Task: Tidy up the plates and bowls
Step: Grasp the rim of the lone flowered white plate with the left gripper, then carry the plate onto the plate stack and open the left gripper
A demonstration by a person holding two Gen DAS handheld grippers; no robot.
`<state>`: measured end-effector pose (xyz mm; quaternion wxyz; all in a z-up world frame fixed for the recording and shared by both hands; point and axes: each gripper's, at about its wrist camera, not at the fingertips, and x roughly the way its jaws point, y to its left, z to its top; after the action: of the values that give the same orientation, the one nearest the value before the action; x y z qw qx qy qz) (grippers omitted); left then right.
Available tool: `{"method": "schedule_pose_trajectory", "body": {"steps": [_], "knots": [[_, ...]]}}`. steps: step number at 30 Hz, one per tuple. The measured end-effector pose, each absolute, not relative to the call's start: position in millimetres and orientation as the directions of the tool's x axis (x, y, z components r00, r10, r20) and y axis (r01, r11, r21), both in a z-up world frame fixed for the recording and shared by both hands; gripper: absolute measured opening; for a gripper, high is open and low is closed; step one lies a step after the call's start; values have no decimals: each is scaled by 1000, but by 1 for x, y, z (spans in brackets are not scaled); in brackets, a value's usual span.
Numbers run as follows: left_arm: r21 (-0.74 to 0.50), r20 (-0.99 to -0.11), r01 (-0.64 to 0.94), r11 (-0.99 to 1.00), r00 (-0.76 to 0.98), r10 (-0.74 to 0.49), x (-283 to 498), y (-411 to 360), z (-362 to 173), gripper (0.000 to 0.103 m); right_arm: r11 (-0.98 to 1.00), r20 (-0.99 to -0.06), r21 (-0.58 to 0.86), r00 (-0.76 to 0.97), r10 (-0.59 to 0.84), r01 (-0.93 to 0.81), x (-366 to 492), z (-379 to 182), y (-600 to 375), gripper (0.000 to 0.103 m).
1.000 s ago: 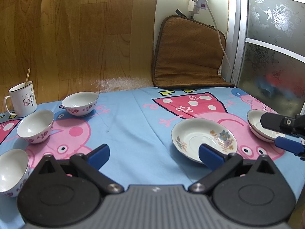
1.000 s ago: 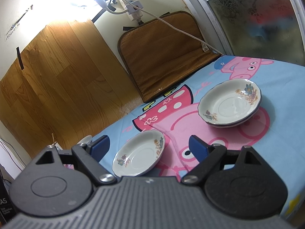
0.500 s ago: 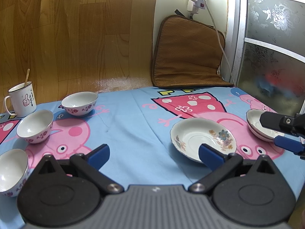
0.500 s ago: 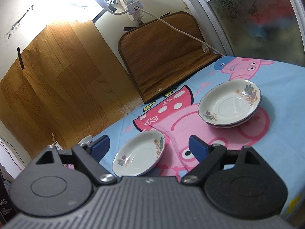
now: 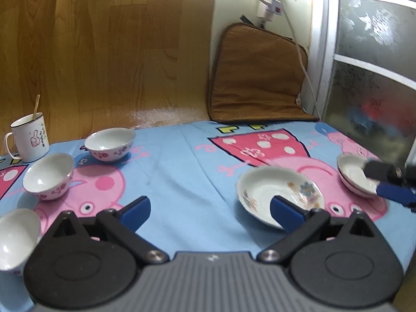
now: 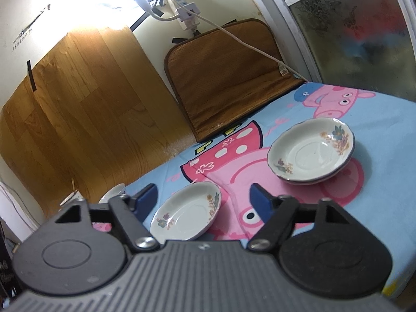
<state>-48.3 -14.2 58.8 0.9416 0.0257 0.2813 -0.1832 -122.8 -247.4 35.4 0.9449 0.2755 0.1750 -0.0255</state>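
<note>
My left gripper [image 5: 210, 212] hovers above the blue cartoon-print tablecloth [image 5: 176, 171] with its blue fingers [image 5: 136, 210] spread wide and nothing between them. My right gripper [image 6: 205, 200] has its fingers [image 6: 261, 201] apart but closing; the single floral plate [image 6: 186, 214] lies on the cloth between them, and I see neither pad pressing on it. Beyond it, to the right, sits a stack of two floral plates [image 6: 310, 152]. From the left wrist view, three white bowls with red motifs stand well apart on the left: far bowl [image 5: 109, 144], middle bowl [image 5: 48, 175], near bowl [image 5: 15, 236] at the frame edge. A white mug [image 5: 28, 136] holding a stick stands behind them. A brown cushion [image 5: 256, 78] leans on the wall, a white cord [image 5: 299, 52] hanging over it.
</note>
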Motion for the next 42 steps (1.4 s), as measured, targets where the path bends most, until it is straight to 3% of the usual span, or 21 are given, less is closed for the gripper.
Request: {"method": "schedule_pose_trajectory", "body": {"steps": [4,6,20,22,23,24,25,28,37,42], "knots": [[-142,-569,354,925,735,-368,-29,-6,65,92,856,-362,502,929,78,123,-122,33,-250,65],[-175,-593,364,915,703,-393,-19,-9,64,83,856,-374,503,923,92,118,-120,30,-251,62],[-217,-712,353,910,581,-395,33,-47,29,56,881,-460,465,874,155,89,-72,2,-264,41],[-204,-716,354,913,582,-385,35,-51,29,44,889,-473,452,866,165,78,-62,-3,-263,32],[-202,-718,361,910,578,-388,35,-54,29,36,890,-483,451,856,183,64,-57,-6,-262,21],[-211,-719,375,903,566,-404,35,-58,28,22,886,-491,461,844,216,41,-53,-8,-261,15],[-234,-721,390,890,544,-428,35,-61,28,20,884,-486,466,845,222,35,-53,-9,-259,15],[-194,-727,388,901,559,-398,33,-75,32,20,892,-482,450,852,207,37,-56,-8,-260,15],[-223,-661,562,797,514,-547,28,-158,67,20,911,-359,386,933,1,148,-101,19,-316,14],[-198,-670,636,746,468,-576,28,-214,62,22,900,-350,359,930,-115,246,-120,22,-349,15]]}}
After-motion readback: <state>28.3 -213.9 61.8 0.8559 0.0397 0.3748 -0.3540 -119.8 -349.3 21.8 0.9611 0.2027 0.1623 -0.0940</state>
